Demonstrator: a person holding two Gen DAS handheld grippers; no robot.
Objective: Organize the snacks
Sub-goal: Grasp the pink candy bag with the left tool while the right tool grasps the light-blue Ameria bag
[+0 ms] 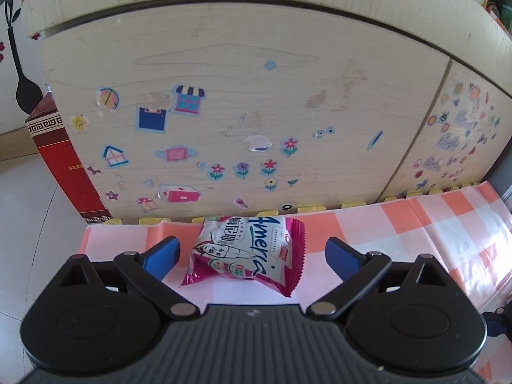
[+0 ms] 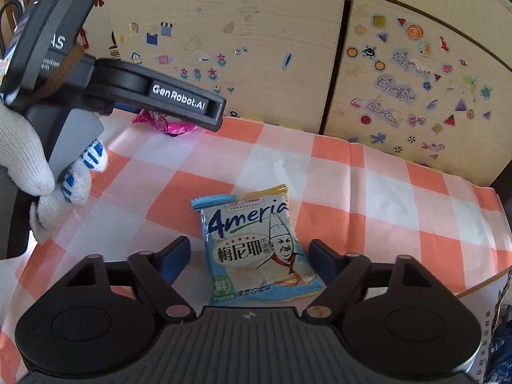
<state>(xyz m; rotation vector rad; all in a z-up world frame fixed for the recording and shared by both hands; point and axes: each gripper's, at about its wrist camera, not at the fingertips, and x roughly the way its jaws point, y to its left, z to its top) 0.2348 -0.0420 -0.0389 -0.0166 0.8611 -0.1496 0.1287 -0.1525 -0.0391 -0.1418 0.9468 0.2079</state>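
Observation:
A pink and white snack packet [image 1: 246,252] lies on the orange-checked cloth [image 1: 432,233], between the blue fingers of my open left gripper [image 1: 251,256]; the fingers stand apart from it on both sides. A blue and white snack packet [image 2: 259,249] lies on the same cloth [image 2: 368,192], between the fingers of my open right gripper [image 2: 248,256], also untouched. In the right wrist view the left gripper body [image 2: 153,92] hangs over the pink packet [image 2: 166,123] at the far left, held by a gloved hand [image 2: 38,166].
A pale wooden cabinet with stickers [image 1: 240,112] rises right behind the cloth. A red box [image 1: 67,163] stands at its left end on the pale floor. Yellow foam edging [image 1: 310,208] runs along the cabinet's foot. The cloth's edge drops off at the right [image 2: 486,275].

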